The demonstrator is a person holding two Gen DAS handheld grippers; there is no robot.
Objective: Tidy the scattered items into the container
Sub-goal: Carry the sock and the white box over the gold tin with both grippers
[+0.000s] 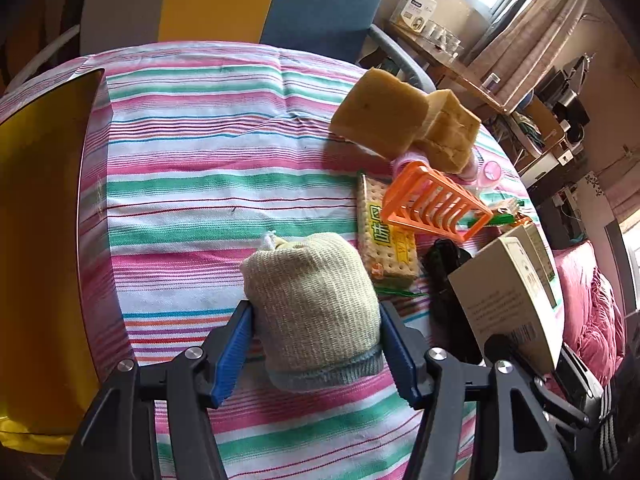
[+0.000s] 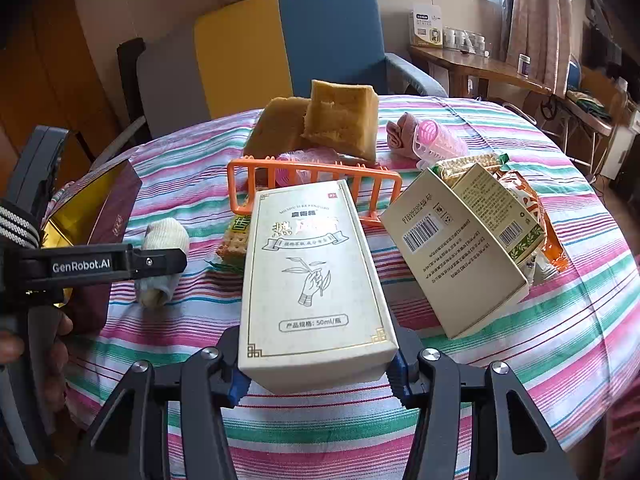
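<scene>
The rolled cream sock (image 1: 312, 304) is sitting between the blue pads of the left gripper (image 1: 316, 344), both pads pressing against its sides, so the jaws are gripping it over the striped tablecloth (image 1: 200, 184). Just to the left, at the table's edge, the gold-lined container (image 1: 44, 240) is standing open – from the right wrist it is showing a maroon outside (image 2: 108, 216). The right gripper (image 2: 318, 364) is clamping the near end of a cream carton (image 2: 312, 276) printed with a hand holding a sprig, the carton tilting up and away from the camera.

Beyond the sock, a cracker packet (image 1: 386, 236) is lying on the cloth, with an orange plastic rack (image 1: 436, 204) partly resting over its far end. Two yellow sponge blocks (image 2: 320, 128) are leaning together behind the rack – a pink hair roller (image 2: 436, 142) is lying near them, beside a folded pink cloth (image 2: 400, 132). A second cream box (image 2: 464, 248) with barcodes is lying open-ended, tilted over some snack packets (image 2: 536, 208). A blue-and-yellow armchair (image 2: 288, 40) is standing behind the table.
</scene>
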